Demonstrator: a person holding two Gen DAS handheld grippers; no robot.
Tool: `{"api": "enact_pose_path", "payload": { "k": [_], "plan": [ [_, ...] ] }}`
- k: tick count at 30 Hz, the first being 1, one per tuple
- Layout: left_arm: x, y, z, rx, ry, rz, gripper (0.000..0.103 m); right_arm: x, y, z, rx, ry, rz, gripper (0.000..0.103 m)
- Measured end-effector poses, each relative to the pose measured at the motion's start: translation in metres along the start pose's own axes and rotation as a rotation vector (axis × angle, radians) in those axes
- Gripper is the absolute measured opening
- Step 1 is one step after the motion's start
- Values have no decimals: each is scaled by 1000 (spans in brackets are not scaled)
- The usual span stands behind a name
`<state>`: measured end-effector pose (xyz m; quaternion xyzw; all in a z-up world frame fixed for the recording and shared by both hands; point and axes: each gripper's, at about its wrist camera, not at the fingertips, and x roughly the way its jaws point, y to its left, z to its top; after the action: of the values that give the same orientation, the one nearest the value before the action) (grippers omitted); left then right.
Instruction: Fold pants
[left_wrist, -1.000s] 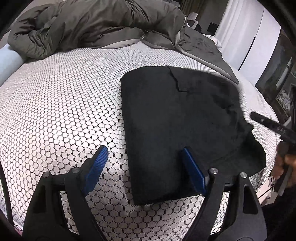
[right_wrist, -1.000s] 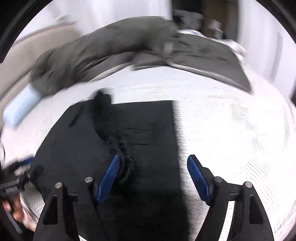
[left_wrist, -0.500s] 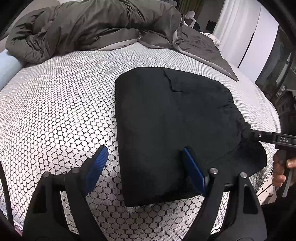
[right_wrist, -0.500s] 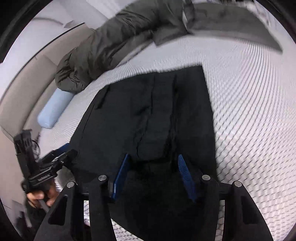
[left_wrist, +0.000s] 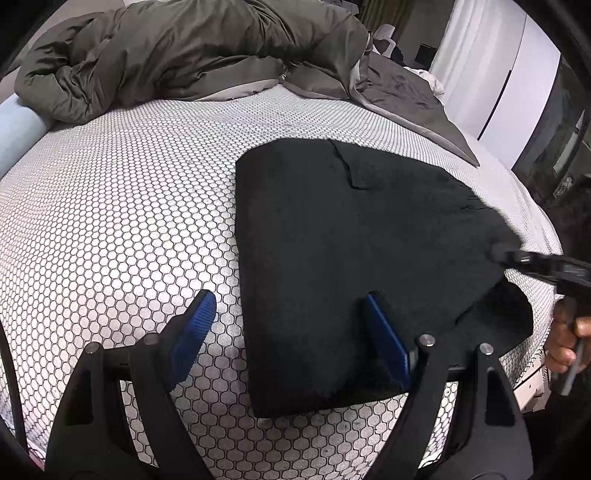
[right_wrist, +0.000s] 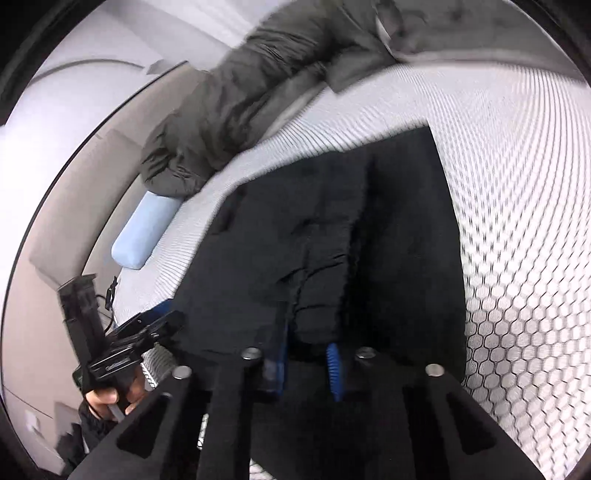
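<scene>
Folded black pants (left_wrist: 351, 229) lie flat on the honeycomb-patterned bed sheet (left_wrist: 129, 203). My left gripper (left_wrist: 288, 306) is open and straddles the pants' near left edge, one blue pad over the sheet and the other over the cloth. In the right wrist view my right gripper (right_wrist: 308, 354) has its jaws closing, and a raised fold of the pants (right_wrist: 388, 240) is pinched between the blue pads. From the left wrist view the right gripper (left_wrist: 535, 264) reaches onto the pants' right edge. The left gripper (right_wrist: 147, 328) shows at the pants' other side.
A rumpled grey duvet (left_wrist: 184, 48) fills the far side of the bed, with a pale blue pillow (left_wrist: 14, 136) at its left end. A person's hand (left_wrist: 565, 339) grips the right tool at the bed's right edge. White curtains hang beyond.
The right gripper came down onto the pants' edge and its jaws closed from wide apart onto a fold of cloth. The left gripper stayed where it was, open.
</scene>
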<state>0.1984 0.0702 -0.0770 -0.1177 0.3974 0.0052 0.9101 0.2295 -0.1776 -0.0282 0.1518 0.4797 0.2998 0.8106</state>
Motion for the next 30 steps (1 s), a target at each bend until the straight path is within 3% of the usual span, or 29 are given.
{"api": "enact_pose_path", "payload": {
  "k": [8, 10, 12, 15, 17, 21, 22, 23, 24, 26, 30],
  "plan": [
    [-10, 17, 3, -47, -19, -3, 80, -80, 47, -28, -80, -81, 87, 12],
    [-8, 17, 3, -48, -12, -1, 80, -71, 38, -37, -64, -40, 46, 12],
    [-6, 14, 2, -38, -5, 5, 80, -43, 22, -47, -89, 63, -122, 16],
    [-9, 5, 1, -8, -10, 7, 80, -31, 8, -52, -61, 130, -136, 25],
    [-10, -2, 0, 22, -15, -4, 80, -47, 14, -52, -94, 88, -148, 52],
    [-4, -19, -6, 112, 2, 16, 80, -73, 16, -48, -96, -39, -150, 57],
    [-2, -22, -8, 128, 6, 27, 80, -71, 12, -47, -77, -45, -154, 51],
    [-1, -23, -9, 132, 7, 29, 80, -68, 9, -46, -62, -49, -169, 28],
    [-1, -22, -9, 128, 8, 28, 80, -64, 5, -47, -39, -44, -167, 17],
    [-3, -20, -8, 110, 8, 23, 80, -64, 5, -49, -14, -46, -123, 8],
    [-5, -13, -5, 86, 0, 30, 80, -86, 15, -44, -13, -111, 19, 7]
  ]
}}
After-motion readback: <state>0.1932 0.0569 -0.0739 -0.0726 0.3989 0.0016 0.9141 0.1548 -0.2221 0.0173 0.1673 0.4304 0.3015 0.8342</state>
